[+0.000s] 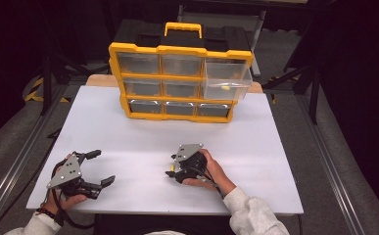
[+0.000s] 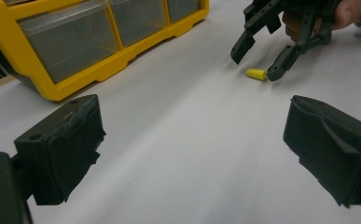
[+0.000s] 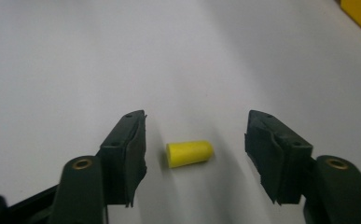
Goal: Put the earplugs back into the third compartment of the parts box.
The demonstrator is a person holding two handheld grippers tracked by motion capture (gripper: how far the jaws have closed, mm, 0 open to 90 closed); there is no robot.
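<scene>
Yellow foam earplug lying on white tabletop, centred between half-open right gripper pads, untouched, long axis running pad to pad. Left gripper wide open, empty, farther off.

A white table carried a yellow drawer cabinet at its far edge. A small yellow earplug lay on the table, well apart from the cabinet, toward the near side.
</scene>
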